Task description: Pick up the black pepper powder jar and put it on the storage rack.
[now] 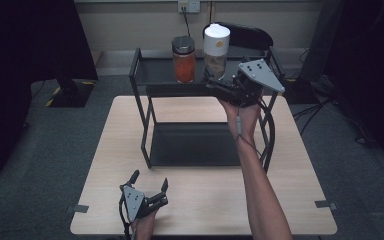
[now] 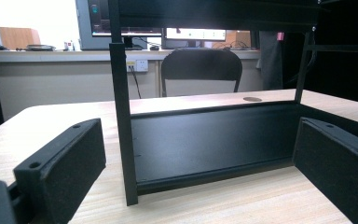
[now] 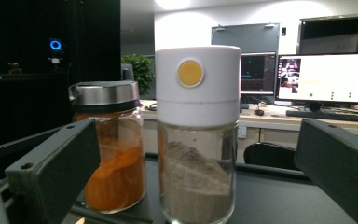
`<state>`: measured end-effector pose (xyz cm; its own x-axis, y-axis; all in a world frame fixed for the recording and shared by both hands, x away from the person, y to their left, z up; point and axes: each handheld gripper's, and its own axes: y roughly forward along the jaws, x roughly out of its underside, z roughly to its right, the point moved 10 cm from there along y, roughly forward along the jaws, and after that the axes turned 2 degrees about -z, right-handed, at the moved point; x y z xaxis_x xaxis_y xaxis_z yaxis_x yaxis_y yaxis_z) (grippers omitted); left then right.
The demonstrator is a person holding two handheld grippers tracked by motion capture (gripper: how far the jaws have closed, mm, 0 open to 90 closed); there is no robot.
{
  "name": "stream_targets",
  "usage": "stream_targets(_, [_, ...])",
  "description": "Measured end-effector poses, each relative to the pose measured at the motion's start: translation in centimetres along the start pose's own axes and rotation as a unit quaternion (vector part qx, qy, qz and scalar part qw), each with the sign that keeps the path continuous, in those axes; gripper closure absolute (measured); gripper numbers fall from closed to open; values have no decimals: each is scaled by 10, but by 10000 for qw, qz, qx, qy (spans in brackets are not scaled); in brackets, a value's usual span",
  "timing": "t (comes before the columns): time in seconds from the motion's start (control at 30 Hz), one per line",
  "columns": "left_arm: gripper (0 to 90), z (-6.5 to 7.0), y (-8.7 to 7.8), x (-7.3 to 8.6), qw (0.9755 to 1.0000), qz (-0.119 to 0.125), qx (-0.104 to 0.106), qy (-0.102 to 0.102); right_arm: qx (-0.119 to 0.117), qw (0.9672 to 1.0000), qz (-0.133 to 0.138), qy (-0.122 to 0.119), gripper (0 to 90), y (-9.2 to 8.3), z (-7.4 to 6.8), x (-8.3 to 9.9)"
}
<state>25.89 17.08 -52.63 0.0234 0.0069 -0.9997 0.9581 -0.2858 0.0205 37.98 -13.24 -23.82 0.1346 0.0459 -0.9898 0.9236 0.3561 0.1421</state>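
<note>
One white-capped jar stands between the open right claw, untouched.

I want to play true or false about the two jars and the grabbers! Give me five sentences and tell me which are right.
1. The white-capped jar holds orange powder. False: its powder is greyish brown; the orange powder is in the metal-lidded jar beside it.
2. Both jars stand on the top shelf of the black rack. True.
3. The right gripper squeezes the white-capped jar. False: its jaws are wide open, and the jar stands in front of them, untouched.
4. The left gripper is open, low over the wooden table. True.
5. The white cap has a yellow round spot. True.
</note>
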Motion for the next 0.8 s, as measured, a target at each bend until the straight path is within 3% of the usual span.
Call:
stream_targets(0.37, [18, 0, 0, 0, 10000, 4, -20, -5, -102, 9999, 91, 81, 0, -24, 1, 20])
stream_targets(0.8, [18, 0, 0, 0, 10000, 3, -23, -4, -114, 9996, 246, -3, 0, -57, -3, 42])
